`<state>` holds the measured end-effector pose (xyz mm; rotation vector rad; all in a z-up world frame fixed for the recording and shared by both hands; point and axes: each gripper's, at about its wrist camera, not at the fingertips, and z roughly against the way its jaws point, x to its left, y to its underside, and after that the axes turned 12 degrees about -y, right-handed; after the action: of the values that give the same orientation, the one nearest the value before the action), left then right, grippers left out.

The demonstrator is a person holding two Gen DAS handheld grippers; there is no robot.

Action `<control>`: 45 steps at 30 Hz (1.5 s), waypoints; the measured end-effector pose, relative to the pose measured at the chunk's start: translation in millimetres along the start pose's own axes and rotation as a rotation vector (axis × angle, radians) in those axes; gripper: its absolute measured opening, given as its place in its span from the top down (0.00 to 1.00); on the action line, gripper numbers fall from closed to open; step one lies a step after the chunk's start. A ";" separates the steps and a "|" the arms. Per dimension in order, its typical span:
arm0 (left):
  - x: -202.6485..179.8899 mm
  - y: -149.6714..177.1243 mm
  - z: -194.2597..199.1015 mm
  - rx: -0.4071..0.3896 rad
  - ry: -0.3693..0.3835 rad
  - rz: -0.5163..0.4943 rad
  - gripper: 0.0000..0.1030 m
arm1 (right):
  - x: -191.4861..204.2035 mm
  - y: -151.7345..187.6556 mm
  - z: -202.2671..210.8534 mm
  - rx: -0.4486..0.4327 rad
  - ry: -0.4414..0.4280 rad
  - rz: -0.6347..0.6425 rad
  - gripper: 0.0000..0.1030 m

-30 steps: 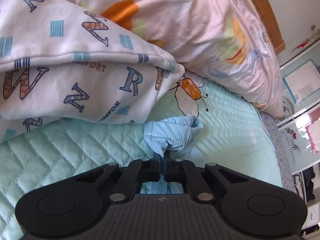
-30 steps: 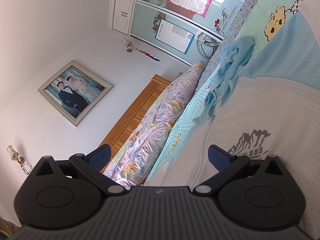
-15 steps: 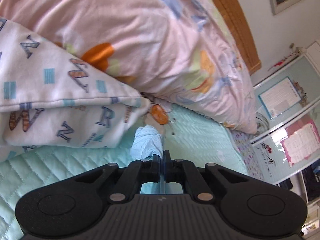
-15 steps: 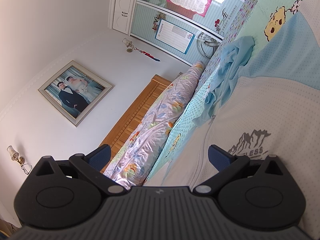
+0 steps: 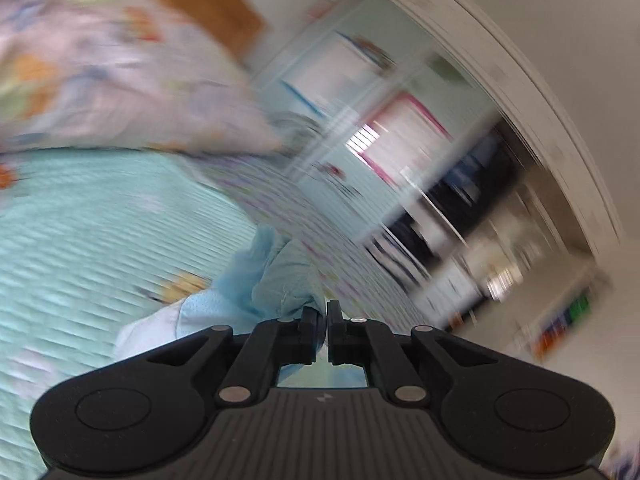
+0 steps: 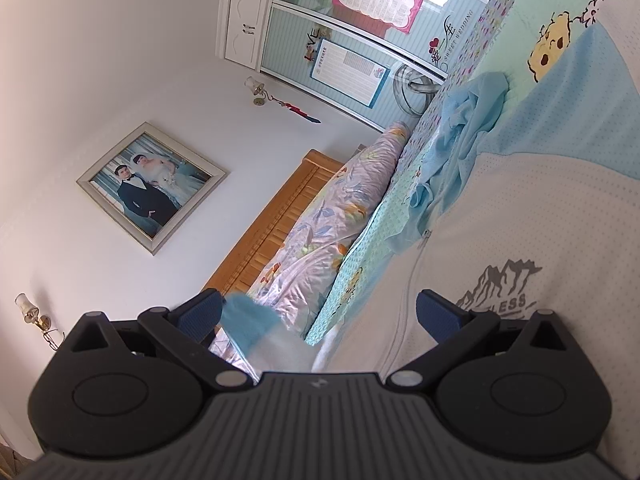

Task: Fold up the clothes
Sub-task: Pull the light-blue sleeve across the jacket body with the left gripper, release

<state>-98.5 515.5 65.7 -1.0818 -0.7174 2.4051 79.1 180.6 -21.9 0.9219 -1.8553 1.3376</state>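
Observation:
My left gripper [image 5: 323,312] is shut on a fold of the light blue sleeve [image 5: 272,284] of a white and blue zip jacket and holds it above the mint quilted bedspread [image 5: 100,232]; this view is motion-blurred. In the right wrist view the jacket's white front [image 6: 540,240] with a grey mountain logo [image 6: 500,284] lies flat on the bed, its blue part [image 6: 568,112] and a bunched blue sleeve [image 6: 468,120] farther off. My right gripper [image 6: 318,312] is open just above the jacket. A blurred blue piece of cloth [image 6: 250,326] shows beside its left finger.
A floral duvet [image 6: 320,232] lies along the wooden headboard [image 6: 276,220]. A wardrobe with posters [image 6: 360,32] stands past the bed's far edge. A framed wedding photo [image 6: 150,184] hangs on the white wall.
My left gripper has swung fast to the right with the blue sleeve, away from the letter-print pillow toward the wardrobe. Blue cloth has come into the right wrist view. The right gripper has not moved.

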 end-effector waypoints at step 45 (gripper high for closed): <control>-199.0 231.9 -50.0 -0.098 -0.158 -1.269 0.35 | 5.9 -22.0 23.3 -0.131 -0.024 -0.029 0.00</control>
<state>28.1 238.4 10.4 -0.2376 -1.1185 1.3417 91.8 152.2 -12.2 0.8964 -1.9159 1.1778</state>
